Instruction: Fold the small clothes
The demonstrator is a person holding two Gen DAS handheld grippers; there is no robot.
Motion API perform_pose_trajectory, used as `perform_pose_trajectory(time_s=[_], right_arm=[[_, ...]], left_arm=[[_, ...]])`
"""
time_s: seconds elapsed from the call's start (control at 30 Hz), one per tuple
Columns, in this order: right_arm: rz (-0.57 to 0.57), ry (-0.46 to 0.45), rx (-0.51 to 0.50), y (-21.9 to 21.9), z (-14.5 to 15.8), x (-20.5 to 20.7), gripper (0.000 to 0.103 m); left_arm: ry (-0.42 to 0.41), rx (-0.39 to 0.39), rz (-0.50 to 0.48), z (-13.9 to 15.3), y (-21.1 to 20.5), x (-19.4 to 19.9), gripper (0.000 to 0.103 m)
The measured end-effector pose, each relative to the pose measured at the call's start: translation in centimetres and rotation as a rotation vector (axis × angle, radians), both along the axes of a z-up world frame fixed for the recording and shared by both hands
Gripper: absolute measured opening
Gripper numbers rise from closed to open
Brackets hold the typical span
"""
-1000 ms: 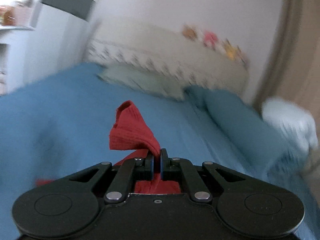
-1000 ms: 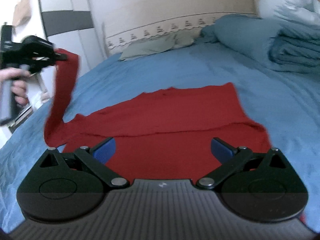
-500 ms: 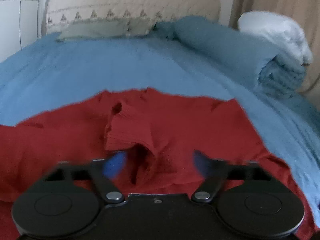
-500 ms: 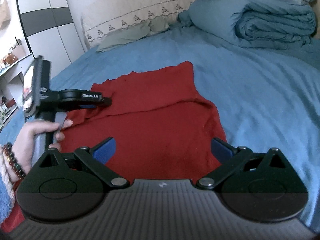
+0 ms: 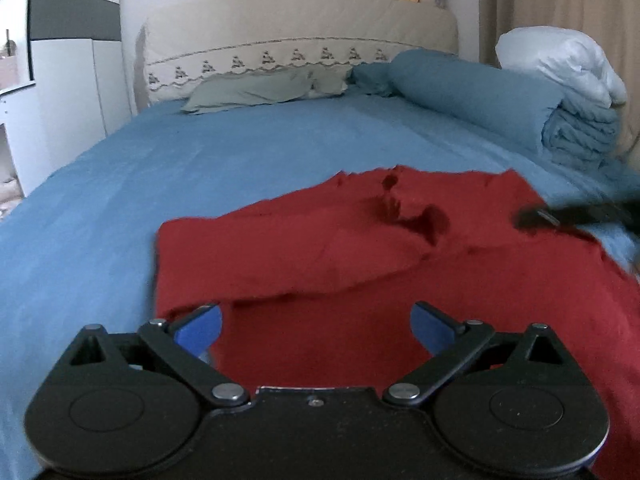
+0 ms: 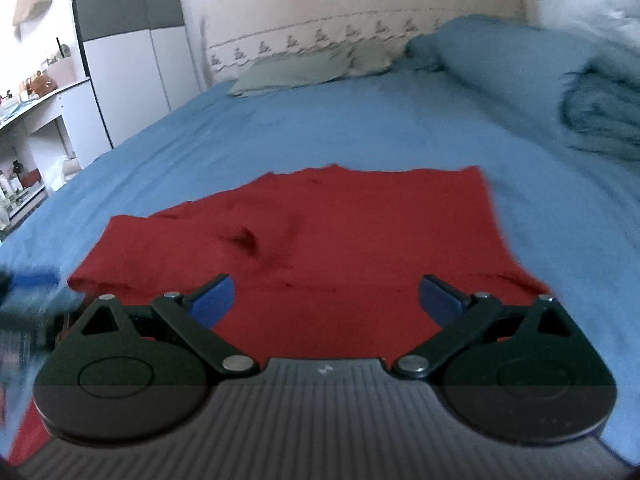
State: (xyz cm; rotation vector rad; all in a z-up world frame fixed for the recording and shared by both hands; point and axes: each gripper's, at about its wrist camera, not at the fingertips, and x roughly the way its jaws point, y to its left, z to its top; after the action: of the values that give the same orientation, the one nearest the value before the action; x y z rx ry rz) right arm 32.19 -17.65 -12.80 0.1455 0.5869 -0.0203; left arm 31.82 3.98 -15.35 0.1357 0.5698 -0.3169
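A red knit garment [image 5: 360, 264] lies on the blue bedsheet [image 5: 200, 168], its left sleeve folded across the body with a rumpled cuff [image 5: 404, 208]. It also shows in the right wrist view [image 6: 360, 232]. My left gripper [image 5: 316, 326] is open and empty just above the garment's near left part. My right gripper [image 6: 326, 298] is open and empty over the garment's near edge. A blurred part of the right gripper shows at the right in the left wrist view [image 5: 576, 216], and a blur of the left one at the left edge of the right wrist view [image 6: 28, 284].
A rolled blue duvet [image 5: 500, 100] and a white quilt [image 5: 560, 60] lie at the bed's right side. Grey-green pillows [image 5: 256, 88] lean at the beige headboard [image 5: 300, 32] with plush toys on top. A white wardrobe [image 6: 128, 60] and shelves [image 6: 32, 112] stand left.
My left gripper carried the red sleeve over the garment, opened and let it drop, then drew back. The sleeve now lies folded on the body. The right gripper stayed open and shifted.
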Motion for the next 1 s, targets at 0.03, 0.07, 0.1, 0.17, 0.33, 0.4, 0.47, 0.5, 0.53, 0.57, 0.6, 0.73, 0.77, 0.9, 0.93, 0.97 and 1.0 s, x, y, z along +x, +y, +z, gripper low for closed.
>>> perform_pose_trajectory(time_s=[0.03,0.07,0.1,0.17,0.33,0.4,0.47,0.5,0.53,0.57,0.6,0.73,0.77,0.9,0.93,0.97,1.0], right_arm=[[0.01,0.01,-0.013,0.9,-0.1,1.6,0.103],[0.024,0.02,-0.051,2.1,-0.4,3.4,0.103],[0.035,0.03,-0.083,3.1,-0.7,4.8,0.099],[0.068,0.062,-0.145,4.8,-1.5,7.9,0.09],[0.087,0.131,-0.186,6.9,-3.6,13.1,0.035],[0.031,0.139,-0.132,6.2,-3.6,14.0,0.031],[-0.053,0.123,-0.016,4.4,-3.7,13.7,0.031],[-0.081,0.119,0.016,3.7,-3.8,13.4,0.031],[-0.116,0.112,0.048,2.9,-4.1,12.8,0.035],[-0.126,0.108,0.076,2.3,-4.3,12.3,0.035],[-0.133,0.102,0.104,1.8,-4.6,11.7,0.04],[-0.101,0.073,0.156,1.2,-4.9,10.0,0.078],[-0.093,0.065,0.155,1.4,-5.0,9.7,0.08],[-0.107,0.053,0.154,1.8,-5.2,9.6,0.086],[-0.136,0.056,0.156,1.8,-5.2,9.9,0.086],[-0.173,0.061,0.159,1.9,-5.2,10.2,0.086],[-0.208,0.065,0.167,1.9,-5.3,10.5,0.083]], left_arm=[[0.005,-0.01,-0.008,-0.3,0.5,-0.2,0.102],[0.029,-0.019,-0.026,-0.5,0.3,0.0,0.102],[0.046,-0.028,-0.036,-0.5,0.1,0.4,0.102],[0.041,-0.061,-0.022,-0.2,0.3,0.8,0.102],[0.116,-0.194,0.011,-0.5,2.6,2.5,0.102],[0.142,-0.213,0.024,-1.0,3.3,2.8,0.102],[0.171,-0.24,0.037,-1.1,3.9,3.1,0.102],[0.185,-0.262,0.036,-1.0,4.1,3.3,0.102],[0.195,-0.285,0.035,-0.8,4.3,3.5,0.102],[0.198,-0.306,0.029,-0.6,4.4,3.5,0.102],[0.2,-0.32,0.02,-0.5,4.4,3.6,0.102],[0.189,-0.314,-0.008,-0.2,4.3,3.2,0.102],[0.183,-0.302,-0.007,-0.2,4.3,3.0,0.102],[0.216,-0.327,-0.014,-0.5,4.3,3.2,0.102],[0.221,-0.339,-0.016,-0.5,4.3,3.2,0.102],[0.223,-0.346,-0.019,-0.5,4.3,3.2,0.102],[0.222,-0.345,-0.02,-0.5,4.3,3.1,0.102]])
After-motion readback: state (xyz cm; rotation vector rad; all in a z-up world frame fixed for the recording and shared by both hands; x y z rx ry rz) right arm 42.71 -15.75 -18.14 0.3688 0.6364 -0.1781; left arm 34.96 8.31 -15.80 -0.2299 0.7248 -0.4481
